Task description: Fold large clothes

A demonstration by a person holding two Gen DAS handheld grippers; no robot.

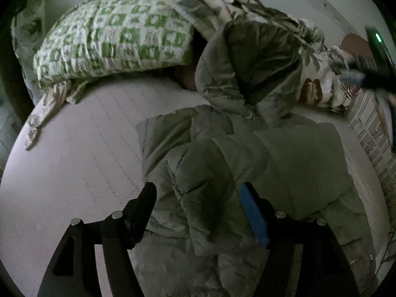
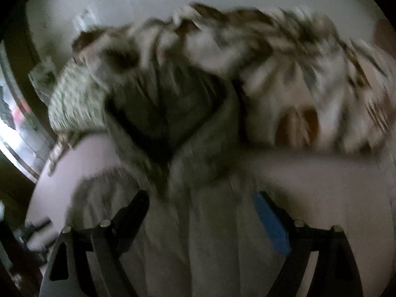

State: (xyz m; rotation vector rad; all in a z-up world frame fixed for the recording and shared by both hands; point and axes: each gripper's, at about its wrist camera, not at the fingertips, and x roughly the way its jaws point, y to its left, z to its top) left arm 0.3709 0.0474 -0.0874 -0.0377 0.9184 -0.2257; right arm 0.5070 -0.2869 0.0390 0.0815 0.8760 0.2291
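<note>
The bed (image 1: pixel 74 148) is my folding surface, pale sheet, mostly bare on my left side, so there's room to lay big stuff flat. Pushed to the head end w/ the wall behind: the green-and-white check pillow (image 1: pixel 116 39) and the leaf-print duvet (image 1: pixel 314 79), bunched up out of the way, I'd guess to keep the middle free. The task item, a grey-green puffer jacket (image 1: pixel 247 153), lies on the sheet in the middle-right of the bed, hood (image 1: pixel 262 61) up toward the pillow end and propped against the duvet; body looks partly folded in, w/ a padded flap or sleeve lying across the front, right under me. My left fingers (image 1: pixel 198 212) are apart, hovering just above that folded padding; the fabric shows between them but neither pad presses on it, so nothing held. My right fingers (image 2: pixel 201 220) are also wide apart, pointing down at the jacket's right side below the hood; that view is badly blurred, but the gap shows only fabric lying beyond, no pinch. Probably btwn folds: next grab prob needs a fresh edge, and puffy fill will spring back.
</note>
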